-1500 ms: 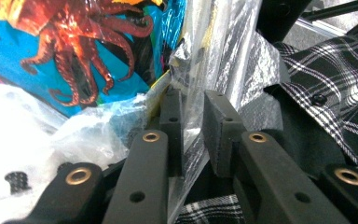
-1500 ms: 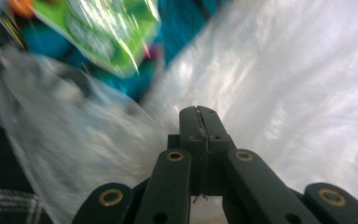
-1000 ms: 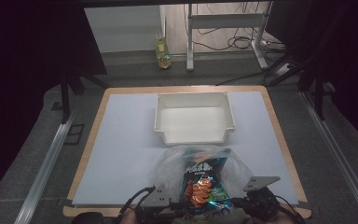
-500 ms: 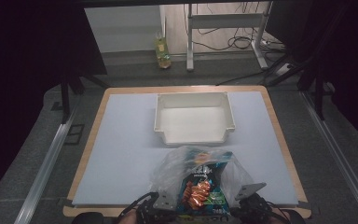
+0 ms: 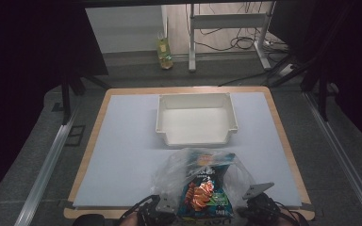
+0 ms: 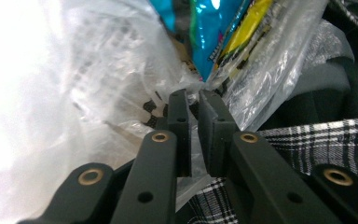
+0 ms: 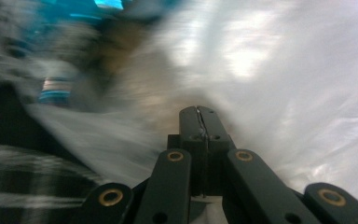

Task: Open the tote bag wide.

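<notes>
A clear plastic bag (image 5: 169, 172) lies at the table's front edge with a blue and orange snack packet (image 5: 202, 190) inside it. My left gripper (image 5: 156, 208) holds the bag's lower left edge and my right gripper (image 5: 259, 203) its lower right edge. In the left gripper view, the jaws of the left gripper (image 6: 193, 95) are nearly together, pinching crinkled bag film (image 6: 98, 70), with the packet (image 6: 205, 28) just beyond. In the right gripper view, the right gripper (image 7: 200, 112) is pressed shut on the bag film (image 7: 284, 70); that view is blurred.
An empty white bin (image 5: 195, 137) stands behind the bag at the middle of the pale mat (image 5: 122, 155). The table's wooden border (image 5: 283, 136) frames the mat. Plaid clothing (image 6: 317, 135) lies close behind the left jaws. A yellow bottle (image 5: 165, 49) stands on the floor beyond.
Both grippers have drawn back toward the front edge, and the bag with its packet has shifted slightly nearer the person. The bin has stayed put.
</notes>
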`<state>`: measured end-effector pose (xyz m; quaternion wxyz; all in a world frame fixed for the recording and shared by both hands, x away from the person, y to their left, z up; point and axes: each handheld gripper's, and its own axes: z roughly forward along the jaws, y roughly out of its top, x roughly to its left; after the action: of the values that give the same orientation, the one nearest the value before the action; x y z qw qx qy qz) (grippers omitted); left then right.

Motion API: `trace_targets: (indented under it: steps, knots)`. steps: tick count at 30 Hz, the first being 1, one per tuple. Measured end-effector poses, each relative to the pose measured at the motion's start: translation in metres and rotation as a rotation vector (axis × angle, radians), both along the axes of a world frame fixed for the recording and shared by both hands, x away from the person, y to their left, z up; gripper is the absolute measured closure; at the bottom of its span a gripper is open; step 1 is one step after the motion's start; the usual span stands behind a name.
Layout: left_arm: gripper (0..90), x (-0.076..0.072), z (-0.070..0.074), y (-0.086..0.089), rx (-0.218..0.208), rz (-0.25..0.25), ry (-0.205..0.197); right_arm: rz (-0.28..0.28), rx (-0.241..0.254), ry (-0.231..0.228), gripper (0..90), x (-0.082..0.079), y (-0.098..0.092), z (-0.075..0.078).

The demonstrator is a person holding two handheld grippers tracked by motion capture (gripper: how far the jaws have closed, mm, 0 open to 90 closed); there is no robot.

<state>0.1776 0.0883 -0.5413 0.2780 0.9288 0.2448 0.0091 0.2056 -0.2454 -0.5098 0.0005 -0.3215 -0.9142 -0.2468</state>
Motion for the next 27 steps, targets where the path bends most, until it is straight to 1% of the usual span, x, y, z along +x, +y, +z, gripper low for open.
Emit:
trace_targets:
  steps: [1, 2, 3, 4, 5, 6, 7, 8, 10, 11, 14, 15, 16, 17, 18, 19, 20, 21, 24, 27]
  knots:
    - [82.9, -0.001, -0.001, -0.002, -0.016, 0.012, 0.005, 0.023, 0.020, 0.008, 89.3, -0.004, 0.004, 0.002]
    - [82.9, -0.002, -0.002, -0.004, -0.025, 0.019, 0.007, 0.051, 0.022, 0.006, 89.3, -0.008, 0.009, 0.003]
    - [82.9, -0.001, 0.000, -0.002, 0.012, -0.012, -0.004, 0.068, 0.024, 0.014, 89.3, -0.010, 0.013, 0.004]
    - [83.0, 0.000, 0.000, -0.001, 0.009, -0.004, -0.003, 0.083, 0.021, 0.018, 89.3, -0.012, 0.017, 0.003]
    - [83.2, -0.001, 0.000, 0.000, -0.017, 0.029, 0.002, 0.092, -0.001, 0.013, 89.3, -0.012, 0.020, 0.001]
    - [83.1, 0.000, 0.001, 0.003, -0.022, 0.051, 0.000, 0.086, -0.029, 0.007, 89.3, -0.010, 0.020, -0.001]
    - [83.1, 0.002, 0.002, 0.006, -0.022, 0.060, 0.001, 0.066, -0.042, 0.005, 89.3, -0.007, 0.018, -0.003]
    - [83.1, 0.003, 0.003, 0.009, -0.027, 0.071, 0.001, 0.044, -0.047, -0.002, 89.3, -0.004, 0.015, -0.004]
    - [83.6, 0.005, 0.006, 0.014, -0.022, 0.088, -0.011, 0.011, -0.058, -0.024, 89.3, 0.001, 0.007, -0.003]
    - [83.6, 0.005, 0.008, 0.015, -0.025, 0.092, -0.017, -0.001, -0.052, -0.031, 89.3, 0.003, 0.004, -0.001]
    - [83.4, 0.007, 0.014, 0.020, -0.020, 0.113, -0.052, -0.035, -0.056, -0.065, 89.3, 0.008, -0.005, 0.003]
    - [83.4, 0.009, 0.016, 0.022, -0.016, 0.123, -0.064, -0.046, -0.054, -0.071, 89.3, 0.010, -0.007, 0.004]
    - [83.4, 0.011, 0.018, 0.024, -0.003, 0.133, -0.079, -0.056, -0.056, -0.079, 89.3, 0.013, -0.009, 0.005]
    - [83.4, 0.013, 0.020, 0.026, 0.006, 0.143, -0.092, -0.066, -0.055, -0.084, 89.3, 0.016, -0.010, 0.005]
    - [83.3, 0.017, 0.021, 0.028, 0.003, 0.152, -0.094, -0.067, -0.033, -0.071, 89.3, 0.019, -0.011, 0.006]
    - [83.2, 0.021, 0.022, 0.031, -0.001, 0.161, -0.092, -0.074, -0.036, -0.086, 89.3, 0.022, -0.012, 0.007]
    - [83.2, 0.025, 0.023, 0.035, -0.009, 0.171, -0.090, -0.079, -0.052, -0.104, 89.3, 0.025, -0.011, 0.008]
    - [83.2, 0.031, 0.024, 0.039, -0.021, 0.181, -0.082, -0.085, -0.049, -0.108, 89.3, 0.029, -0.012, 0.009]
    - [82.8, 0.048, 0.027, 0.046, -0.027, 0.218, -0.078, -0.114, -0.021, -0.120, 89.3, 0.044, -0.016, 0.013]
    - [82.6, 0.066, 0.025, 0.051, -0.035, 0.250, -0.054, -0.137, 0.009, -0.123, 89.3, 0.060, -0.019, 0.015]
